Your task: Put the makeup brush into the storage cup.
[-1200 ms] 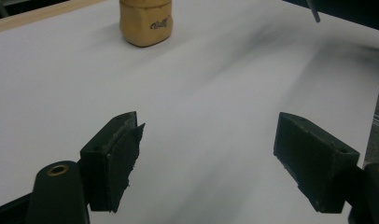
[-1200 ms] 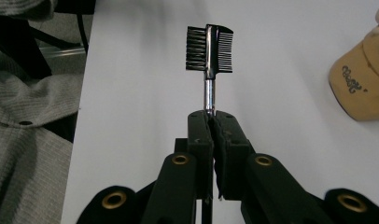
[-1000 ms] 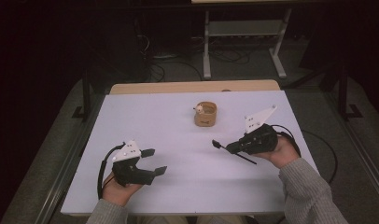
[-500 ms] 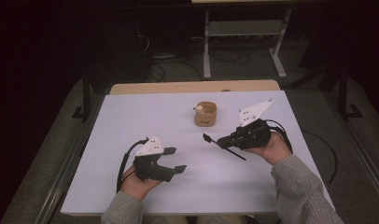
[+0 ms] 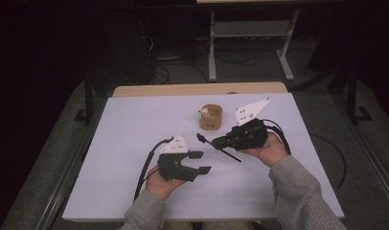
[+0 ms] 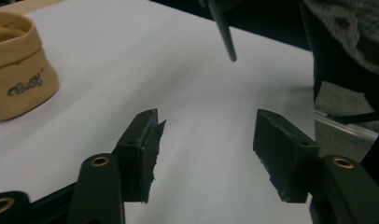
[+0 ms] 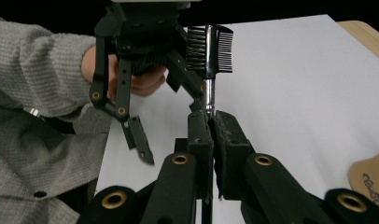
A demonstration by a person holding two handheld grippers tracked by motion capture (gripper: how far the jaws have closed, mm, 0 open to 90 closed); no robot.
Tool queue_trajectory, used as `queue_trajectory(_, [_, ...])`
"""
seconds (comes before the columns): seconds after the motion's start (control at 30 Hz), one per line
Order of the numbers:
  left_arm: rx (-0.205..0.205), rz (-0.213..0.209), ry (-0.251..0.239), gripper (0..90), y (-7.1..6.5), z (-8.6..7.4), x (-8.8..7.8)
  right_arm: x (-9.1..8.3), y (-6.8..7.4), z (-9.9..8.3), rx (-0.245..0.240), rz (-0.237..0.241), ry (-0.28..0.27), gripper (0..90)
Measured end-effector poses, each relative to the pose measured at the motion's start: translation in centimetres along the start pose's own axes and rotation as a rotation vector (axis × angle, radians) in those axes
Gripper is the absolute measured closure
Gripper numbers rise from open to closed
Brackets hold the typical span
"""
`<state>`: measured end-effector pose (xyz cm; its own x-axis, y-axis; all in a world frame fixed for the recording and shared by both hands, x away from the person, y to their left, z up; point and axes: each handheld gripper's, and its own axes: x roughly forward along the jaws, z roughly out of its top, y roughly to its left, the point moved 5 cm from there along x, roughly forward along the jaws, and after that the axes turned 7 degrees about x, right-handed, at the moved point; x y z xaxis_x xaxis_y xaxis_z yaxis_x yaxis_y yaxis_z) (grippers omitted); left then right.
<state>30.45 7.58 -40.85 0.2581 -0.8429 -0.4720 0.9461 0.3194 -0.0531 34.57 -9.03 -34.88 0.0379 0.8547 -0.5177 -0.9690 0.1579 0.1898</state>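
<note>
The white table (image 5: 135, 143) lies bare left of and in front of the left gripper (image 5: 201, 162). Ahead, the tan cloth pouch (image 5: 211, 117) and the brush (image 5: 216, 146) clamped in the right gripper (image 5: 220, 142) block passage.

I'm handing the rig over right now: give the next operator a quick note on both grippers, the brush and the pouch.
Right gripper: shut on the brow brush by its handle, comb head pointing toward the left gripper, held above the table.
Left gripper: open, nothing between the jaws, though they have just been closing; it sits near the brush's head.
Tan pouch: upright on the table, beyond both grippers, open at the top.
Done: brush picked up.
Left: likely a handover to the left gripper, or placing the brush in the pouch.
</note>
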Motion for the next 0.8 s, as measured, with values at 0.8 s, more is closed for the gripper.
queue_trajectory(0.8, [-0.079,-0.036,-0.114,67.7,0.3,1.1,1.1,3.1,0.4,1.0,0.014,0.027,-0.073,85.0])
